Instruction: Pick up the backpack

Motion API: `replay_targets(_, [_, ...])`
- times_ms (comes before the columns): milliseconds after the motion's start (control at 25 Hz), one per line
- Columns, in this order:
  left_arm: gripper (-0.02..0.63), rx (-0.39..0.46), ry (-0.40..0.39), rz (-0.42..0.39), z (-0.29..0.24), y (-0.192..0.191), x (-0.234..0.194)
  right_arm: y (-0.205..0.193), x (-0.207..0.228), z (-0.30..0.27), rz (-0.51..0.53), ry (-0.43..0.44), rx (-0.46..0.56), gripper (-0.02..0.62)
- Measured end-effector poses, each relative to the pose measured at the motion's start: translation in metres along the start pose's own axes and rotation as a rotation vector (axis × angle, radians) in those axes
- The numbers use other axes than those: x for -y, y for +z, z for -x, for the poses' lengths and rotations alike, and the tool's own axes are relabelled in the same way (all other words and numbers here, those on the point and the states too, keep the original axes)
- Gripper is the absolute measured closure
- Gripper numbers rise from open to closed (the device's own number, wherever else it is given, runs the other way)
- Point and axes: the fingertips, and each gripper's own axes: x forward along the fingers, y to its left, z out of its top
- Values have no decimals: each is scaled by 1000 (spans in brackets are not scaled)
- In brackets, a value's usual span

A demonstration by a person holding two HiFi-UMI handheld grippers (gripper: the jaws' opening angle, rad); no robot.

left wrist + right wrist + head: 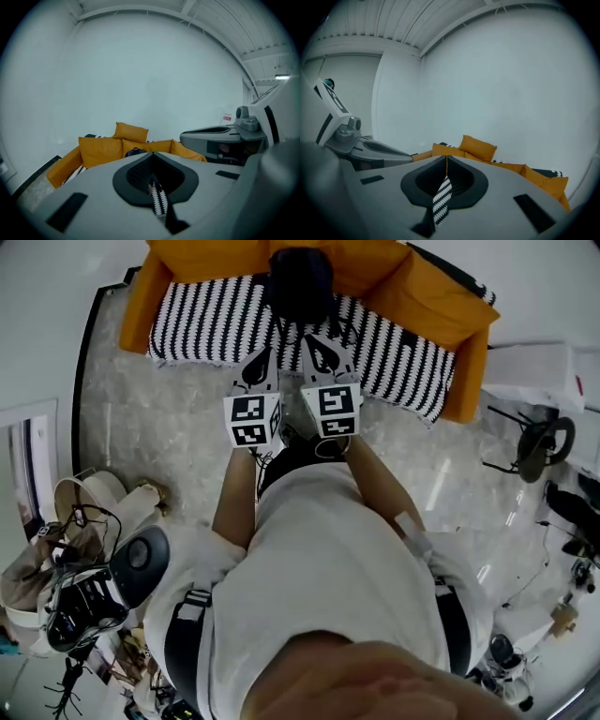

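- An orange sofa stands against a white wall, an orange cushion propped on its back.
- A black-and-white striped throw covers the seat.
- Pale marbled floor lies in front.
- A beige tote bag sits at left.

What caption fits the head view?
Left gripper and right gripper, both shut, point at a dark backpack on the orange sofa.

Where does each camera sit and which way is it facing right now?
Head view: on the head, steeply down at the backpack on the sofa; torso, forearms, left gripper, right gripper.
Left gripper view: on that gripper, along its shut jaws toward the sofa; right gripper beside.
Right gripper view: on that gripper, along its shut jaws toward the sofa; left gripper beside.
Shared: backpack, in head and left gripper views.
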Motion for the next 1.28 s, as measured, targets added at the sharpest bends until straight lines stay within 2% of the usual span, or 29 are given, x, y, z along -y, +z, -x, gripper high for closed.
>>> replay_targets(320, [594,-24,-11,-14,-50,14,-17,9,38,-42,-9,-25,-16,557])
replay_targets(480, [594,-33,-4,-26,-90,20,-35,12,68,-85,-10,-22,-14,557])
replay_targets(840, [594,-138,23,-39,-195,25,-80,-19,112,-192,-58,39,-115,557])
replay_targets(960, [594,-157,26,-45,-232,26,-83,-36,139,-222,-45,48,-142,557])
replay_targets(1120, [594,-194,20,-66,-270,19,-84,-38,168,-249,-15,67,-103,557])
replay_targets(1280, [594,-231,-9,-89,-293,4,-88,-58,177,-260,60,115,-166,557])
